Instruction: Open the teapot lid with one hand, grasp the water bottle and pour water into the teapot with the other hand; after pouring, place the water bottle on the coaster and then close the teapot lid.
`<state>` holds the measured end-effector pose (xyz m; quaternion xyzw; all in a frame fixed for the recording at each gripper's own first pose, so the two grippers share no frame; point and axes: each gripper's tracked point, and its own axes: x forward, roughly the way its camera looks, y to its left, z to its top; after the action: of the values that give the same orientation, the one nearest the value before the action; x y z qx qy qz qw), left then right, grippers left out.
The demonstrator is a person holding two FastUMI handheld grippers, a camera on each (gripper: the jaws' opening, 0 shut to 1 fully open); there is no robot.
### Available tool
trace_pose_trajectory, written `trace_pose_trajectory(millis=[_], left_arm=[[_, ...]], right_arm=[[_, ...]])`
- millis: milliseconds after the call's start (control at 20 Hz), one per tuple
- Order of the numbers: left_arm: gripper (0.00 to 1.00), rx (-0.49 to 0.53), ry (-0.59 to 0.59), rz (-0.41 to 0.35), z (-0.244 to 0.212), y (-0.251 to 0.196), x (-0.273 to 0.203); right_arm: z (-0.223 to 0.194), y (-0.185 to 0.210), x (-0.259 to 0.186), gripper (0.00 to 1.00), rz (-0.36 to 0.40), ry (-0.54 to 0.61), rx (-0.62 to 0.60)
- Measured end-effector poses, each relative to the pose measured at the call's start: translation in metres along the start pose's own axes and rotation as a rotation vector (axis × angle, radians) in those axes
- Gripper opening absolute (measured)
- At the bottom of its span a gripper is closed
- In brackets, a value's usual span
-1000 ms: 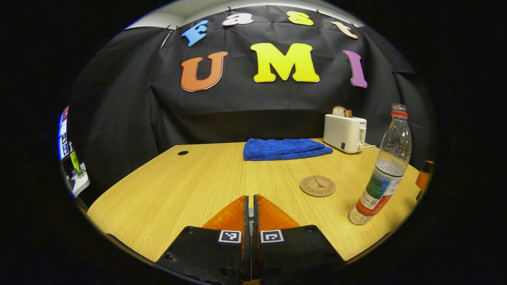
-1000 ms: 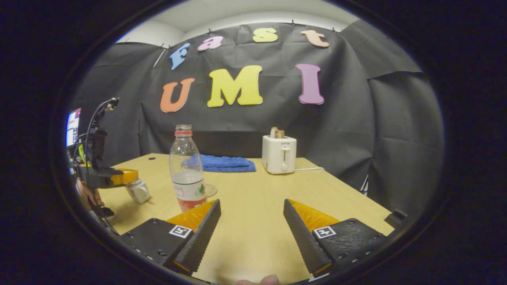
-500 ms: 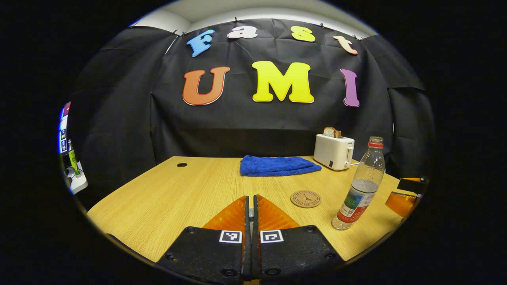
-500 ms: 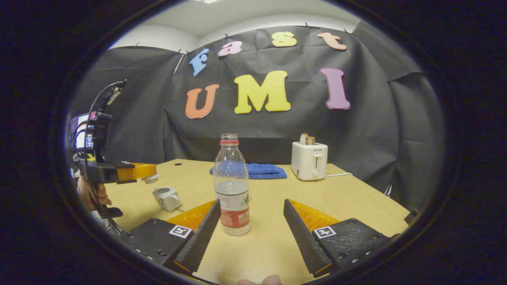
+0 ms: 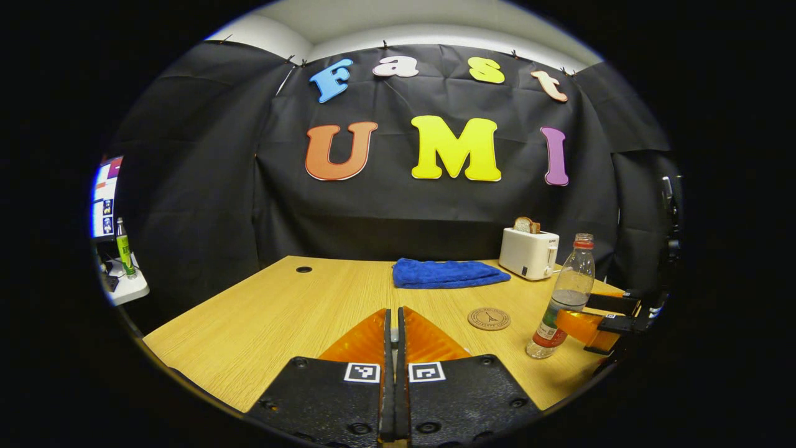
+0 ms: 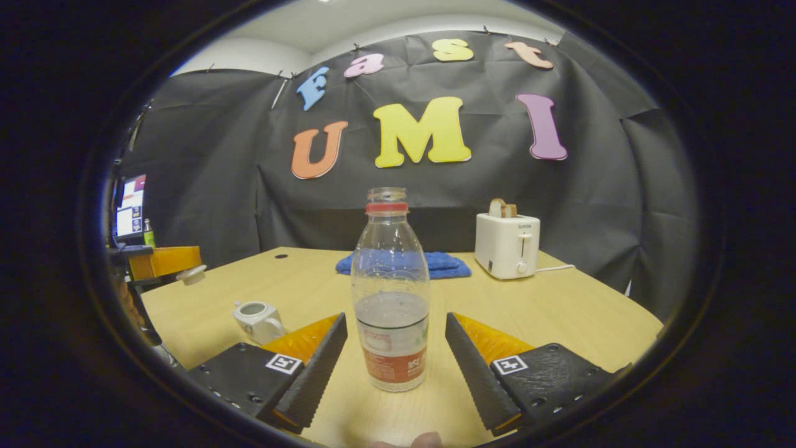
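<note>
A clear water bottle (image 6: 390, 298) with a red neck ring, no cap and a little water stands upright on the table. It is between the fingers of my right gripper (image 6: 395, 321), which is open and not touching it. To the left sits the small white teapot (image 6: 258, 318) with its top uncovered. Above and left of the teapot my left gripper (image 6: 166, 261) is shut on the white teapot lid (image 6: 190, 274). In the left gripper view its fingers (image 5: 392, 312) are pressed together, and the bottle (image 5: 563, 305) stands just right of the round cork coaster (image 5: 489, 318), with the right gripper (image 5: 594, 314) around it.
A folded blue towel (image 5: 448, 274) lies at the back of the wooden table (image 5: 280, 317). A white toaster (image 6: 507, 246) holding bread stands at the back right, its cord trailing right. A monitor (image 6: 130, 213) and a green bottle (image 5: 123, 247) are off the table's left side.
My right gripper has moved in on the bottle, which now stands between its open fingers. My left gripper has drawn back and left, away from the teapot, with the lid.
</note>
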<state>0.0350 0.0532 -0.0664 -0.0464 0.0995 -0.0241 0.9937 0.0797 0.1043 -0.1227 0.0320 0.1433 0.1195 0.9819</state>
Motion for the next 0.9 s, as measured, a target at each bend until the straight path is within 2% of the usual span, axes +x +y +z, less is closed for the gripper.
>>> trace_pose_trajectory(millis=[200, 350, 400, 650, 800, 900], left_arm=[[0.03, -0.002, 0.001, 0.0, -0.001, 0.009, 0.001], [0.03, 0.008, 0.0, -0.005, -0.001, 0.015, 0.002], [0.03, 0.007, -0.001, -0.004, -0.001, 0.016, 0.003], [0.03, -0.009, 0.004, -0.001, -0.002, 0.029, 0.001], [0.02, -0.014, 0.012, 0.052, -0.003, 0.048, 0.001], [0.03, -0.021, 0.011, 0.062, -0.003, 0.055, 0.0]], right_arm=[[0.001, 0.007, 0.009, 0.94, -0.014, 0.013, 0.006], [0.005, 0.014, 0.017, 0.75, -0.008, 0.018, -0.039], [0.007, 0.02, 0.016, 0.73, 0.001, 0.023, -0.07], [0.02, 0.041, 0.024, 0.68, 0.004, 0.037, -0.402], [0.018, 0.05, 0.03, 0.69, 0.025, 0.066, -0.624], [0.023, 0.055, 0.032, 0.69, 0.027, 0.042, -0.771]])
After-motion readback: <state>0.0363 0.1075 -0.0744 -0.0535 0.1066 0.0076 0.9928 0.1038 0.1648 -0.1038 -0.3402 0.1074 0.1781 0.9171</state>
